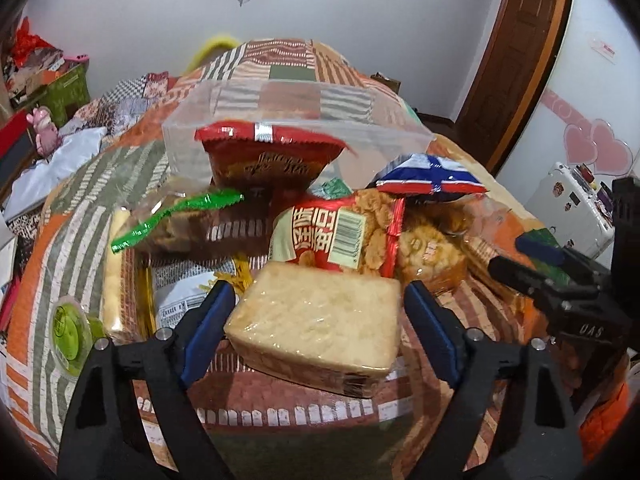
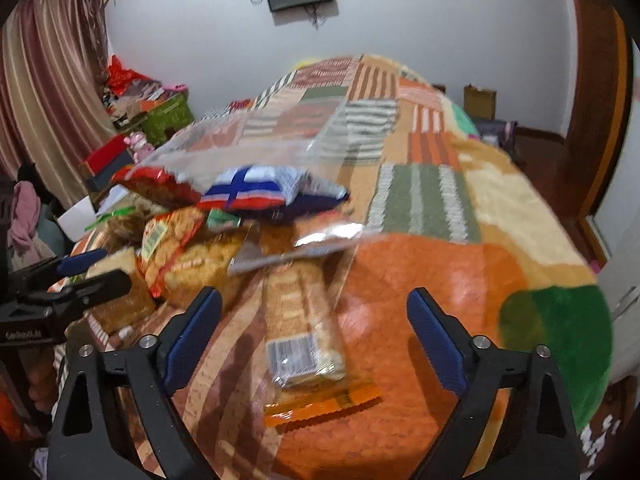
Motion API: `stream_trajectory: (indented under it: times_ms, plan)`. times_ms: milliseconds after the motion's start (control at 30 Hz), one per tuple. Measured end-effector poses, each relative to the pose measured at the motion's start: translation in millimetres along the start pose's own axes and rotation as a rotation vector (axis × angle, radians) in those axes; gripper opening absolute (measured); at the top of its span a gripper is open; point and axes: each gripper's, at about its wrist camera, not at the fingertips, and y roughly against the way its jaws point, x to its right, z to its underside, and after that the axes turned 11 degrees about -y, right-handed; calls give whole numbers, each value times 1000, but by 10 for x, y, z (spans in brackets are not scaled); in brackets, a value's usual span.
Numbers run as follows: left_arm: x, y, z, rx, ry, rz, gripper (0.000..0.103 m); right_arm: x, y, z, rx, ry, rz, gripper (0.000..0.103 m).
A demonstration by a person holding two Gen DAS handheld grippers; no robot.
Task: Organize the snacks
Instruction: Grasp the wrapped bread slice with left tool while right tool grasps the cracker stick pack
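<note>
Both pads flank wrapped cake (image 1: 316, 316) — untouched.

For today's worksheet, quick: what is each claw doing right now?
Left claw: open, straddling the pale wrapped block, not gripping.
Right claw: open, empty, above the long biscuit pack.

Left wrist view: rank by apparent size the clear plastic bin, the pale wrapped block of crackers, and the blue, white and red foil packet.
1. Clear plastic bin, widest.
2. Pale wrapped block of crackers, though it lies nearest the camera, which inflates it.
3. Blue, white and red foil packet, partly hidden.
</note>
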Motion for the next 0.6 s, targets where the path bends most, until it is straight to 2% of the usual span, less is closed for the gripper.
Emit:
stream_trajectory:
  times_ms: [133,167,233,267,300,400,600]
  plan:
    - [-30,-41,8,-7,13,13,85,-27,-132,59,-52,10,-9,64]
    - [-31,-41,11,-5,13,14,85,-29,-154,66,-63,5,-16,61]
    - [-23,-35,3,-3,14,16,84,-21,-158,79,-66,-7,-26,51]
    - [-18,-33,6,-1,11,16,84,-19,-145,80,-62,-10,-28,42]
    - [-17,-31,6,0,9,15,83,-12,-144,77,-63,-15,-35,37]
    - [-15,-6,10,4,5,14,83,30,-97,77,-67,-49,-81,34]
    - [-62,145,-32,43,17,5,83,-94,20,92,-39,-15,-73,33]
